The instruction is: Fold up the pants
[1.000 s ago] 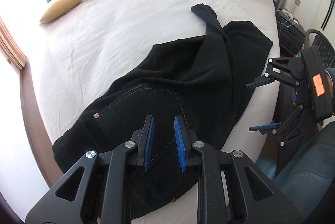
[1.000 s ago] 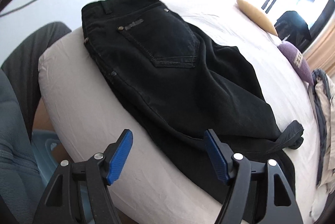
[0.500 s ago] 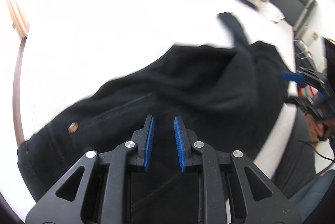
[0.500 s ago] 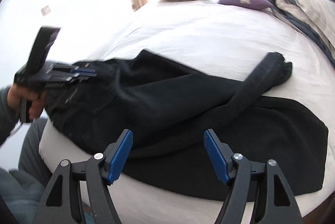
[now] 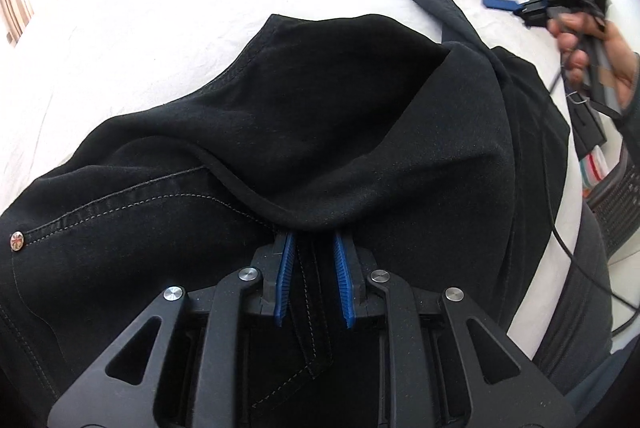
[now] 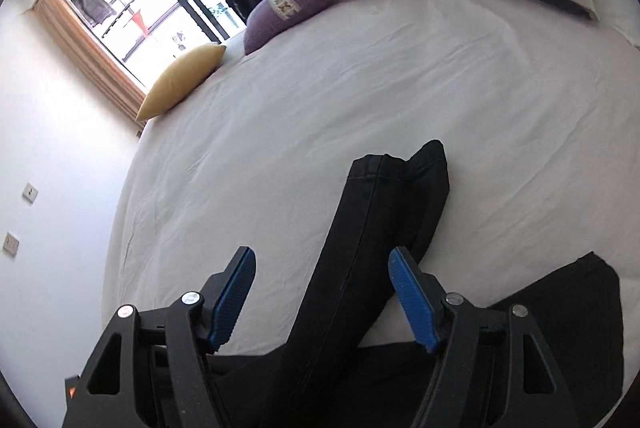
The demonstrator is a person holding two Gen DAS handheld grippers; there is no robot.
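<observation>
- Pants: black, sprawled rumpled across the near part of the white bed, waist end to the near left and 1 leg stretching toward the far pillows.
- Left gripper: its blue pads sit a narrow gap apart, tips tucked under a rolled fold with a seamed strip between them; I cannot tell whether they pinch it. If they only graze the fold, a pull likely slips off or drags 1 layer.
- Right gripper: spread wide, straddling the leg without touching it. Closing here risks gathering the bedsheet too.
- Twisted leg over the other leg: folding now probably traps wrinkles.
</observation>
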